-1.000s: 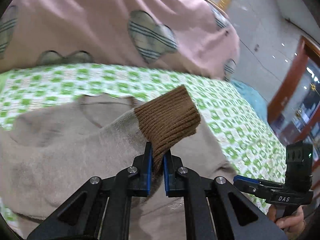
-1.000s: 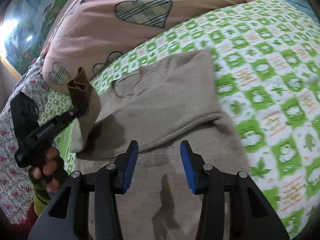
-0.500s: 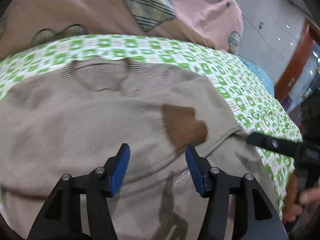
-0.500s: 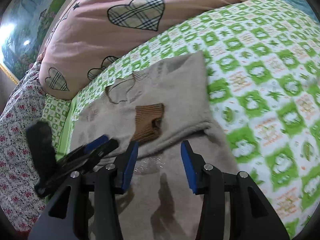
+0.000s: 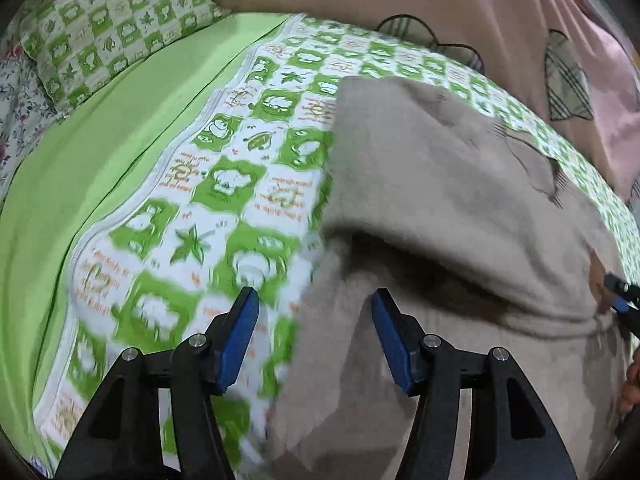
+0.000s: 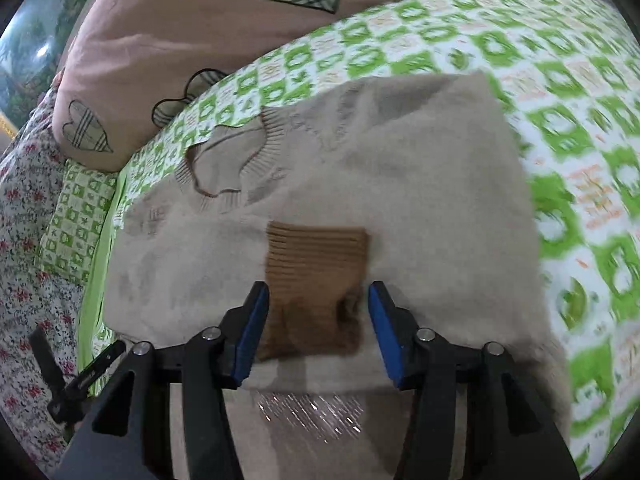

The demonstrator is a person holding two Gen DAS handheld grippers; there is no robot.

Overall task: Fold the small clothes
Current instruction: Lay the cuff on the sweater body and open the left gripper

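Observation:
A beige knit sweater (image 6: 420, 200) lies on the bed with one sleeve folded across its chest, so the brown ribbed cuff (image 6: 316, 256) rests in the middle. My right gripper (image 6: 316, 300) hangs just over that cuff. Its jaws are closing with the cuff between them, and the blue pads stand at the cuff's two sides without pressing it. My left gripper (image 5: 314, 304) is open over the sweater's (image 5: 440, 200) left side edge, one finger above the sheet, the other above a sleeve fold. Nothing is between its pads. The right gripper's tip (image 5: 622, 296) shows at the far right.
The sweater rests on a green-and-white checked sheet (image 5: 240, 168) beside a plain green strip (image 5: 80, 160). A pink quilt with plaid hearts (image 6: 200, 40) bulges behind the collar. A checked pillow (image 5: 112, 28) and floral bedding (image 6: 24, 240) lie to the left.
My left gripper let go of the brown cuff, opened, and swung left and down to the sweater's side edge. The cuff now lies on the chest. My right gripper moved forward over it and narrowed.

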